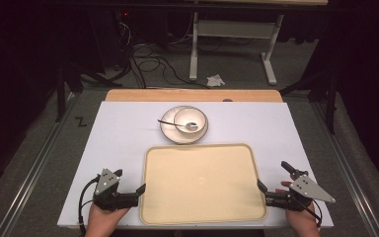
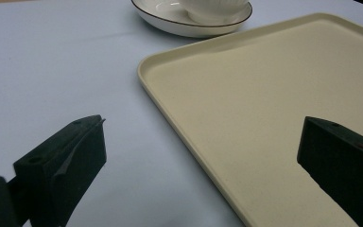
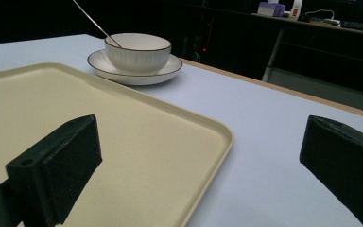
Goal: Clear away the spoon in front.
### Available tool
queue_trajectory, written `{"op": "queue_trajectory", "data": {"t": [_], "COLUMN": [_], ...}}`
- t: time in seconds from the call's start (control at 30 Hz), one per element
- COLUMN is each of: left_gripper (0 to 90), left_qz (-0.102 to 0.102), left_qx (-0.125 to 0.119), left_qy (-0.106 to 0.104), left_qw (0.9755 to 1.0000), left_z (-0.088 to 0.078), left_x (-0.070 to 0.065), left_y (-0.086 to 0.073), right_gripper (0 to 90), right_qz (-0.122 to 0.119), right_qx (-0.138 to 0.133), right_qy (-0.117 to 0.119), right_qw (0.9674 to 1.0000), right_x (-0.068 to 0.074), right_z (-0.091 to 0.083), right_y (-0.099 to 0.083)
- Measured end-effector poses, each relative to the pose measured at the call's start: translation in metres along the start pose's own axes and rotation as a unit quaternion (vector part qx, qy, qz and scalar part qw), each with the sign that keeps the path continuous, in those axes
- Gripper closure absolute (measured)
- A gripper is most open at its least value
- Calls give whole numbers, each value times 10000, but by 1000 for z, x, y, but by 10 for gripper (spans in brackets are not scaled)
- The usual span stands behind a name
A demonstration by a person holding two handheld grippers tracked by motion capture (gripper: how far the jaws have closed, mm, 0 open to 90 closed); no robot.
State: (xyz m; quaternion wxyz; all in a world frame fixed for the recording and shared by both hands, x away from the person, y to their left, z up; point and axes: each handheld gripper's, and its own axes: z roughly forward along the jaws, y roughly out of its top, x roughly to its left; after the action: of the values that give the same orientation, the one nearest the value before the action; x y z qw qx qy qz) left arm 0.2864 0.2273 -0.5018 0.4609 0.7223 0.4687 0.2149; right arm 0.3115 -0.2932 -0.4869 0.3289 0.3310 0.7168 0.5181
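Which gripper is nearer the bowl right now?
Left, narrowly. The left gripper sits at the tray's near-left corner, the right gripper at its near-right edge; the bowl lies beyond the tray, slightly left of centre.

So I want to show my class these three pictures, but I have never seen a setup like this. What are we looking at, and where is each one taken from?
A person sits at a table holding a hand-held grabbing tool in each hand. The high view looks down from above: left tool, right tool. The other two pictures come from small cameras riding on each tool, looking out between its two black jaws. Both tools are open and hold nothing. On the table lies a cream tray with nothing on it, one tool at each of its sides. Behind it stands a plate carrying a bowl, with a spoon resting in the bowl.
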Motion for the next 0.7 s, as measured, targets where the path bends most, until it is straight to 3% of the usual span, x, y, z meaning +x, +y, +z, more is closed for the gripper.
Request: {"op": "queue_trajectory", "data": {"t": [0.13, 0.4, 0.7], "left_gripper": [28, 30, 35], "left_qz": [-103, -27, -47], "left_qx": [-9, -3, -42], "left_qy": [-52, -176, -245], "left_qw": [9999, 9998, 9997], "left_z": [0, -3, -5], "left_x": [1, 2, 2], "left_y": [-1, 0, 1], "right_gripper": [3, 3, 3], "right_qz": [66, -14, 71], "right_qx": [83, 136, 105], "right_qy": [-18, -109, -119], "right_qw": [9999, 9998, 9998], "right_x": [-2, 1, -1], "right_z": [0, -1, -3], "right_y": [-2, -3, -4]}}
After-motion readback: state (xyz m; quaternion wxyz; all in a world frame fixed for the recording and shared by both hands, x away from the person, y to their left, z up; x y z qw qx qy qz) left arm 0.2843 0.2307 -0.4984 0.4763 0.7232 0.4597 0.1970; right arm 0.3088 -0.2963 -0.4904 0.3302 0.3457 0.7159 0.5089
